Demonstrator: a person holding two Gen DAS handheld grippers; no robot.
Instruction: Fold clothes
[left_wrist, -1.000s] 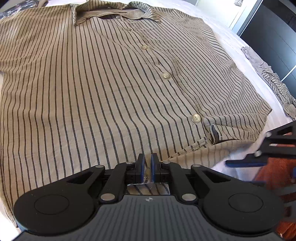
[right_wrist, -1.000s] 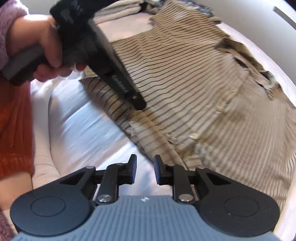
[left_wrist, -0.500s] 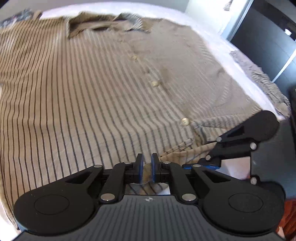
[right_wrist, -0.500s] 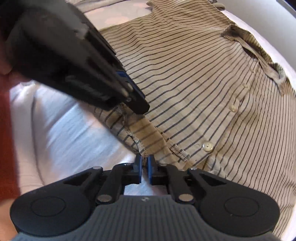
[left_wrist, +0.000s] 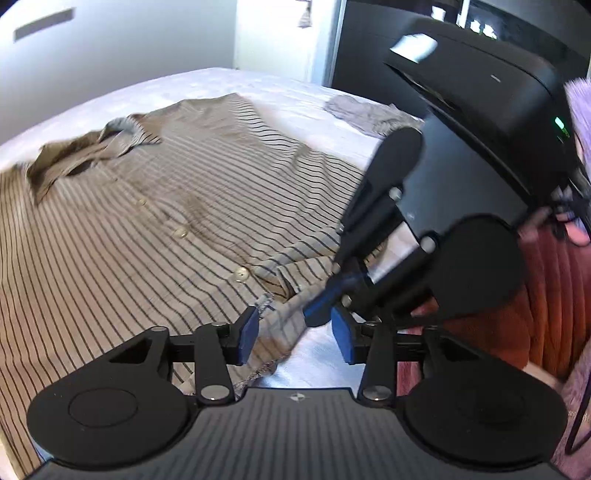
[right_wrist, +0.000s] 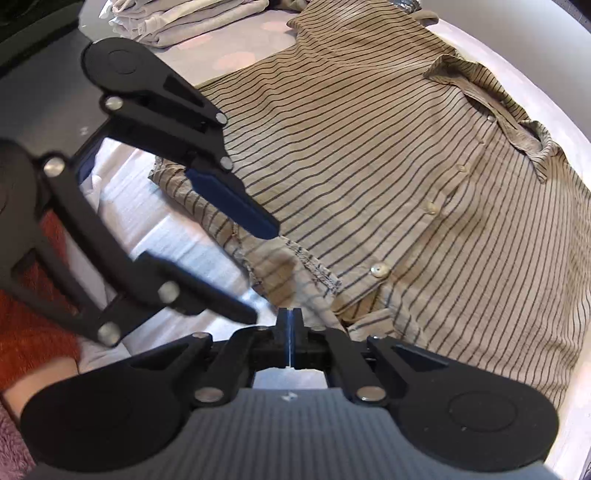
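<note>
Left wrist view: left tongs (left_wrist: 293, 338) apart, blue pads wide, nothing between them but loose hem cloth and bare sheet. Shirt (left_wrist: 155, 236) lies flat on the bed (left_wrist: 280, 92), button side up, collar (left_wrist: 88, 147) at 10 o'clock, far end. Hem corner (left_wrist: 273, 295) sits just ahead of the pads, 12 o'clock, rumpled and slightly lifted. Right tongs (left_wrist: 321, 306) come in from 2 o'clock, tips down at that same hem patch, just beside the left pads. A second grey garment (left_wrist: 365, 114) lies at 1 o'clock, well apart, near the bed's far edge.

Right wrist view: right tongs (right_wrist: 290, 334) together. Hem cloth reaches up to the tips, but whether any is actually pinched I can't tell; the tips hide it. Shirt (right_wrist: 388, 166) runs out to 1 o'clock, collar (right_wrist: 491, 110) far end, button row (right_wrist: 430, 207) along its long axis. Left tongs (right_wrist: 247, 258) cross in from 10 o'clock, one blue pad resting over the hem, the other over the white sheet, gap wide. Folded pale stack (right_wrist: 184, 18) at 11 o'clock, well apart from the shirt.

Key relation, my read: shirt's long axis runs straight away from both tools, hem nearest, collar farthest. Both tools sit at the same bottom-hem corner on the person's right side, right tongs nearer. The left probably needs to shift along the hem toward 9 o'clock before any hem-to-collar fold; two grips this close would bunch the cloth.
</note>
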